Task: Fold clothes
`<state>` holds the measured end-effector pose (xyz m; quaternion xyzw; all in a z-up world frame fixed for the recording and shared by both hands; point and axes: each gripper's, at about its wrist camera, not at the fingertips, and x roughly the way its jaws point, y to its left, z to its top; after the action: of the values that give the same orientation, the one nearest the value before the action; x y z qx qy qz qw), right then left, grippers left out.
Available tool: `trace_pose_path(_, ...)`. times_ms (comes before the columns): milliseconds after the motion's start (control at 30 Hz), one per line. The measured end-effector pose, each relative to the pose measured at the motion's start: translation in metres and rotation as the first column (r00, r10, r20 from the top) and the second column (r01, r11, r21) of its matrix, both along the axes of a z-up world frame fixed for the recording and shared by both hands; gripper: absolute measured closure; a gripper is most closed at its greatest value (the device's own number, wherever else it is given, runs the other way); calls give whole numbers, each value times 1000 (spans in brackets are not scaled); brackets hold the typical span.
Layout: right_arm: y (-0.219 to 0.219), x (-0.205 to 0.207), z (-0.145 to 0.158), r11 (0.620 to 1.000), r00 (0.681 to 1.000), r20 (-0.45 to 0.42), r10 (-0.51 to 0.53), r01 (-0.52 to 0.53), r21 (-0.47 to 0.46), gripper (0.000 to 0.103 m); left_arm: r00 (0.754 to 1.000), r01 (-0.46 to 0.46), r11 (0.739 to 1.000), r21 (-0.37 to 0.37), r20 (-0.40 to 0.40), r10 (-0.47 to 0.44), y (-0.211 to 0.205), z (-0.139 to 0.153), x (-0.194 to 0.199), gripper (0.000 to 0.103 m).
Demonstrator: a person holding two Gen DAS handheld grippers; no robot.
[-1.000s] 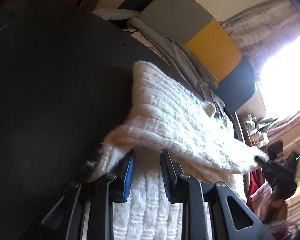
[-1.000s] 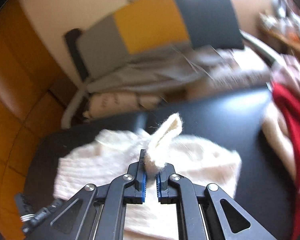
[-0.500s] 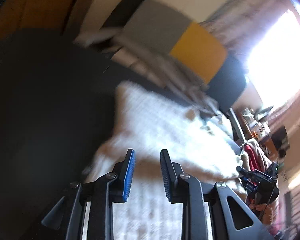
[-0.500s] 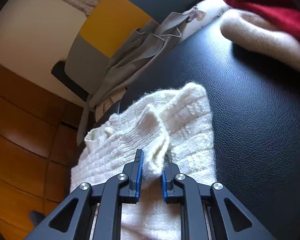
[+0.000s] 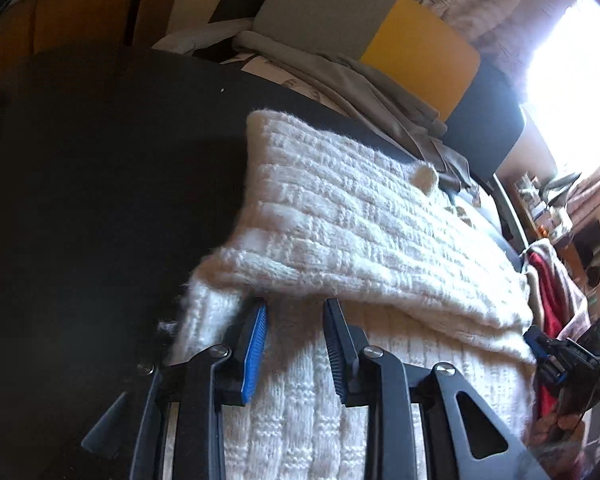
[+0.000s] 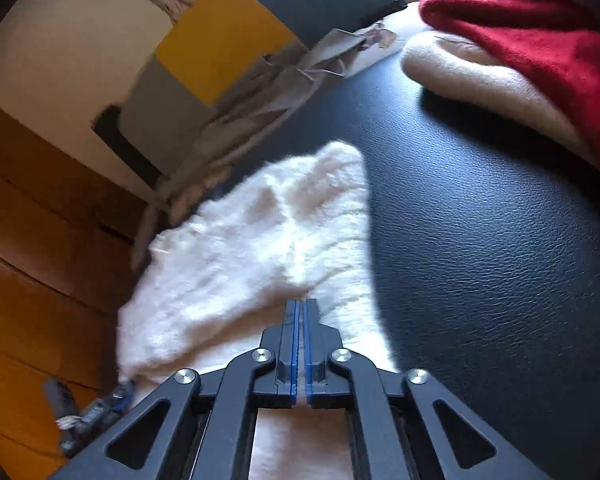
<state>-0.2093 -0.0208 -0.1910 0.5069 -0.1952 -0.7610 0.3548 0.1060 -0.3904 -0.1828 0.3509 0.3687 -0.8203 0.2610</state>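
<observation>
White knit sweater [image 5: 340, 220] beneath left gripper [image 5: 294, 308]

A: Where is there room to pass?

B: The black table [image 5: 100, 168] lies bare to the left of the white knit sweater [image 5: 340, 220], and in the right wrist view bare table [image 6: 480, 260] runs right of the sweater [image 6: 260, 240].

A: What blocks?

B: At the far right edge, a red garment [image 6: 520, 40] on a cream one [image 6: 480, 80]. Along the far side, grey cloth [image 5: 360, 88] is draped over a grey, yellow and dark chair back [image 5: 400, 36], just beyond the sweater.
</observation>
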Motion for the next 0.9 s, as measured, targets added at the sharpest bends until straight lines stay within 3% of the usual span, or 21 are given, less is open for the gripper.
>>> trace_pose_path(33,2,-1,0,999,1000,24,-1,2,-53,82,1000,-7,1000,7,-8,7,-1,1,2,75)
trace_pose_path(67,3,-2,1,994,999,43,-8,13,-106,62,1000,-13,1000,10,-17,13,-3,3,2,75)
trace_pose_path(100,1,-4,2,993,999,43,-17,22,-118,49,1000,-15,1000,10,-23,15,-5,4,2,75)
trace_pose_path(167,-4,-7,4,990,999,41,-36,41,-136,49,999,-14,1000,11,-30,14,-6,5,4,74)
trace_pose_path(233,-12,-12,1,989,997,51,-50,56,-139,49,999,-13,1000,13,-37,14,-7,7,6,74)
trace_pose_path(267,-16,-14,0,988,997,56,-56,64,-141,56,999,-13,1000,14,-41,13,-7,7,7,74)
trace_pose_path(367,-31,-20,-7,998,995,71,-64,66,-20,95,999,-12,1000,16,-52,13,-8,9,9,74)
trace_pose_path(633,-32,13,45,999,994,-111,16,-11,43,95,997,-13,999,33,-82,16,-14,16,14,74)
trace_pose_path(900,-19,11,9,985,999,-47,-23,31,171,92,992,42,997,-61,-114,-49,-11,46,2,74)
